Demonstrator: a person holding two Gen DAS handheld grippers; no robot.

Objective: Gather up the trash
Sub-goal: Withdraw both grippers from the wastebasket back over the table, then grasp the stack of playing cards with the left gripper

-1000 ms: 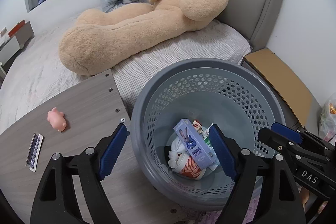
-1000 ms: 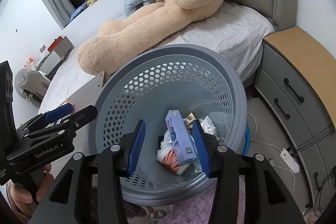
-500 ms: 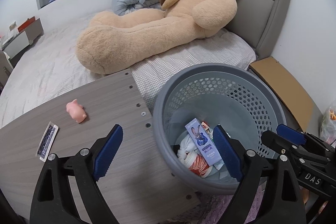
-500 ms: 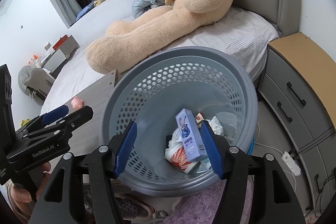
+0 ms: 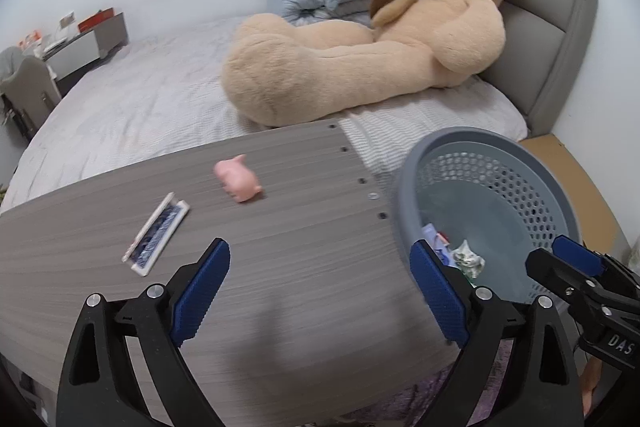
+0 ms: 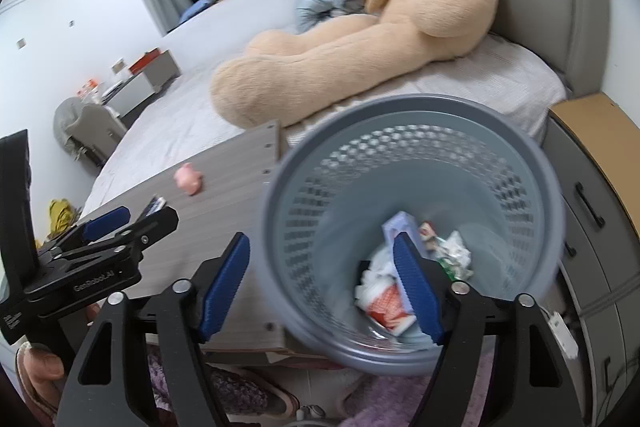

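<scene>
The left hand-held gripper (image 5: 320,291) is showing black angular arms, ribbed blue pads (image 5: 200,291) and silver screws. The right hand-held gripper (image 6: 320,287) is looking identical; white "DAS" lettering is showing on its side at 4 o'clock in the left view. Bare fingers (image 6: 40,371) are showing at 8 o'clock.

The grey perforated plastic waste basket (image 6: 416,163) looks smooth and matt. The grey wood-grain laminate tabletop (image 5: 280,267) has a dull finish. The tan plush teddy bear (image 5: 360,59) is fuzzy; crumpled white paper (image 6: 454,251) lies creased.
</scene>
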